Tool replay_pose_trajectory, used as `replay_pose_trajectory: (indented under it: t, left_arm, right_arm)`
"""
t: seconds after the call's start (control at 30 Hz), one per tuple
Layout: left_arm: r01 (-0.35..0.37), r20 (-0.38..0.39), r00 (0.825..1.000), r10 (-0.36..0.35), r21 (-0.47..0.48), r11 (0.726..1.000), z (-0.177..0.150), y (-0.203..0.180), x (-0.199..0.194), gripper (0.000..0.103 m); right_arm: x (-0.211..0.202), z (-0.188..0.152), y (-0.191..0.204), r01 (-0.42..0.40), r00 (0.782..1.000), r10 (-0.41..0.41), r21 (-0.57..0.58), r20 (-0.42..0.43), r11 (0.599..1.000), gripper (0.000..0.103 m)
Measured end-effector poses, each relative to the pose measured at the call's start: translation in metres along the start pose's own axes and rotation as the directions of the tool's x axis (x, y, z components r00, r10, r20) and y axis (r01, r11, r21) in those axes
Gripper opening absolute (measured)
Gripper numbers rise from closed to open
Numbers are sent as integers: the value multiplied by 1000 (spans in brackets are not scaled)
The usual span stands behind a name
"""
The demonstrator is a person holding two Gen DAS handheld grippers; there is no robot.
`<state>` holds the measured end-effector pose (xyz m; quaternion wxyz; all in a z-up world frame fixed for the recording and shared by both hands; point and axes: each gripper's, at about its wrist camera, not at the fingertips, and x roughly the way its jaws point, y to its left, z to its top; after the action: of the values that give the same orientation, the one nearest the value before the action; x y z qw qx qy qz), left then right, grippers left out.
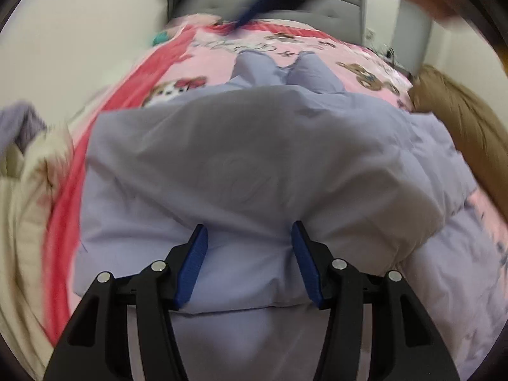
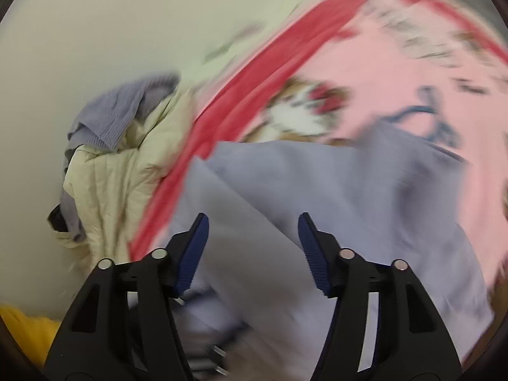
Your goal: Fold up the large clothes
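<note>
A large lavender garment (image 1: pixel 247 158) lies spread on a pink cartoon-print bedspread (image 1: pixel 197 60), its near part folded over into a thick double layer, with two legs or sleeves (image 1: pixel 304 70) reaching toward the headboard. My left gripper (image 1: pixel 250 238) hovers at the folded near edge. Its blue pads (image 1: pixel 193 266) stand apart and the cloth lies flat beneath them, not pinched. In the blurred right wrist view, my right gripper (image 2: pixel 253 231) is open over the same lavender garment (image 2: pixel 317 184) near the bed's red border (image 2: pixel 254 73). A pale flap lies under its jaws, not gripped.
A cream quilted jacket (image 2: pixel 111 184) with a grey-lavender knit (image 2: pixel 120 114) on top is heaped beside the bed. A tan garment (image 1: pixel 460 120) lies at the right edge. Yellow cloth (image 2: pixel 22 327) shows low left. A grey headboard (image 1: pixel 333 12) and a dark blurred shape with a blue streak (image 1: pixel 247 16) are beyond.
</note>
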<state>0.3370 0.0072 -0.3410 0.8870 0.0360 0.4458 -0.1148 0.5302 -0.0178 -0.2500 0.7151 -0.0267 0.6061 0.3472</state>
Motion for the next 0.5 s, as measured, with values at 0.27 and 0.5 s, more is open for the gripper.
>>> replay_pose_trajectory:
  t: [0.27, 0.5]
  left_arm:
    - [4, -16, 1000, -5, -15, 1000, -7, -2, -1, 54]
    - [-1, -9, 1000, 0, -46, 999, -10, -1, 0, 54]
  right_arm:
    - [127, 90, 65, 89, 916, -130, -122, -381, 988, 42]
    - [175, 95, 66, 161, 799, -152, -36, -582, 986, 26]
